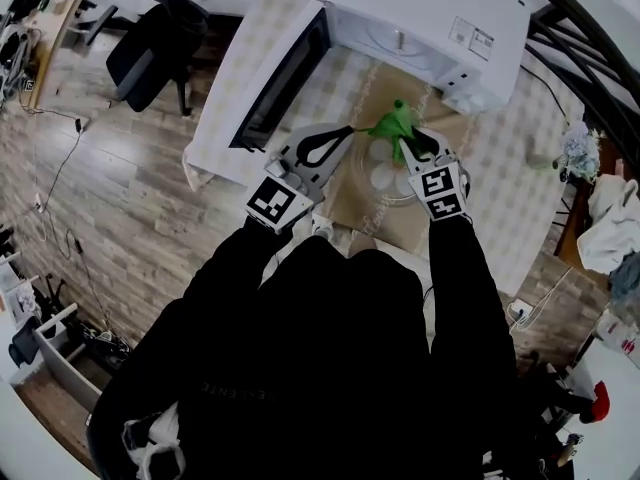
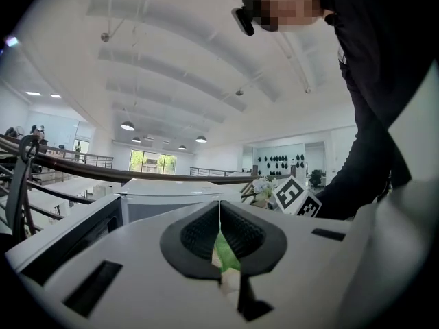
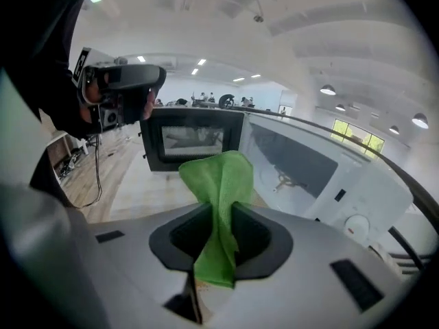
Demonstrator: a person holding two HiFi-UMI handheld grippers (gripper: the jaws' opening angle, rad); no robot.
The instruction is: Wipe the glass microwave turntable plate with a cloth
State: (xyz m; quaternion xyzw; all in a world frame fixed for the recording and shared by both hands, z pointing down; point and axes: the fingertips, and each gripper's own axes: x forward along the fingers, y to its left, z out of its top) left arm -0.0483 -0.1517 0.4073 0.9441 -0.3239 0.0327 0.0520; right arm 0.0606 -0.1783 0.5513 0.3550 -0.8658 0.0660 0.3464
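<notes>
Landmark: white microwave oven at the far edge of the check-patterned tabletop, with its dark-framed door swung open to the left. The round clear glass turntable plate is out of the oven and sits just in front of the open cavity, over a brown mat on the tabletop. Head view: both tools meet at the plate's edge nearest the microwave. Left hand-held gripper comes in from the door side, its tip at the plate's rim. In the left gripper view, the left hand-held gripper has its ribbed dark pads pressed together on a thin pale edge that stands upright between them. That edge reads as the plate's rim, though this is not certain. A sliver of green shows low in the same gap. Right hand-held gripper comes in from the microwave's control-panel side. In the right gripper view, the right hand-held gripper is clamped on a bright green microfibre cloth. The cloth bunches upward out of the pads and a shorter tail hangs below them. In the head view the cloth stands between the plate and the microwave's opening, over the plate's near-oven rim. Beyond the cloth, the right gripper view shows the open door and the microwave's cavity. The person's dark sleeves fill the lower part of the head view.
</notes>
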